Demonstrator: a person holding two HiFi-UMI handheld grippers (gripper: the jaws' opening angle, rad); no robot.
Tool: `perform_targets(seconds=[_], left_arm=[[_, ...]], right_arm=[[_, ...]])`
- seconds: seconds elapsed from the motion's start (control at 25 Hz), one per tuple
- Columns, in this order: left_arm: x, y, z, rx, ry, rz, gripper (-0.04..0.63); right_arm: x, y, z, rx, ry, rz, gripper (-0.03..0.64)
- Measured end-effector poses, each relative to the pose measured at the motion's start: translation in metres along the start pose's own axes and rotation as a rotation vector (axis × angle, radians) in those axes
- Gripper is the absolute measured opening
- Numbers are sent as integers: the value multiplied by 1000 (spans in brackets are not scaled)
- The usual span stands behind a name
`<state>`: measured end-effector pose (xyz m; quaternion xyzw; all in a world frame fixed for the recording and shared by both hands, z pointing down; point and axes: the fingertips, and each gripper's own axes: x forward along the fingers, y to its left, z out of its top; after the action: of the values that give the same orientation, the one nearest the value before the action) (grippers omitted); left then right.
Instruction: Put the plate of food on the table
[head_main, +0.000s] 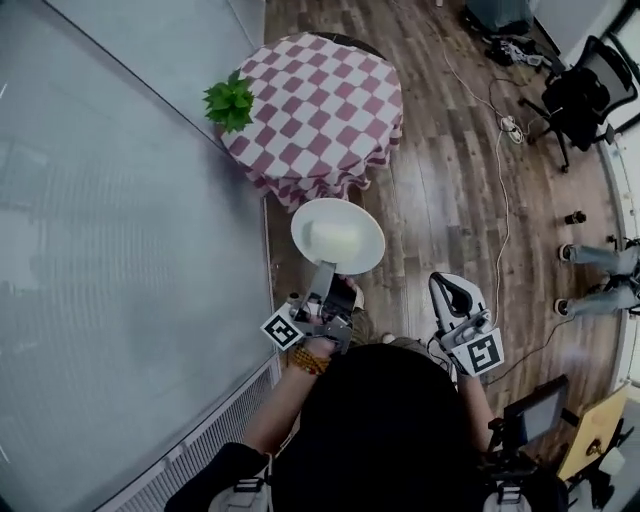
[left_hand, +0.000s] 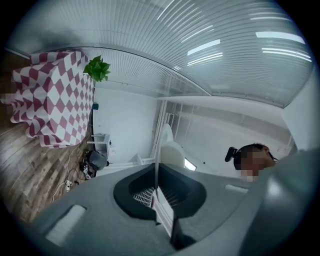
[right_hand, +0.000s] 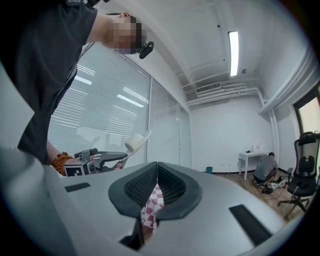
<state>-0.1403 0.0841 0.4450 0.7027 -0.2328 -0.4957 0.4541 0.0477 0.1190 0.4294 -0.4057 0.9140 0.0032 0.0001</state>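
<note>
White plate (head_main: 338, 236) in left gripper (head_main: 328, 280)

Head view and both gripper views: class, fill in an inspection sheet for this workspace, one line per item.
Surface: round table with a checked cloth, plate not yet on it.
Job's things: plate carrying a pale block of food, held above the floor.
Clutter: potted plant at the table's edge.
Grippers: left tongs shut on the plate's rim; right tongs shut, empty.
Cables: white cable across the wood floor to a power strip.
Surroundings: office chair, wall of blinds, a person's legs at the right.
</note>
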Motion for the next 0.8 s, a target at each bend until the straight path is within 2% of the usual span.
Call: perform_targets(seconds=[0.32, 0.6, 0.8], left_arm=[[-4, 13, 57, 17, -54, 34, 11], [-6, 31, 85, 4, -106, 71, 11], [-1, 36, 99, 26, -122, 91, 11]], right_arm=[[69, 15, 6, -33, -14, 76, 12], [103, 16, 1, -30, -13, 105, 12], [127, 12, 2, -21, -22, 138, 12]])
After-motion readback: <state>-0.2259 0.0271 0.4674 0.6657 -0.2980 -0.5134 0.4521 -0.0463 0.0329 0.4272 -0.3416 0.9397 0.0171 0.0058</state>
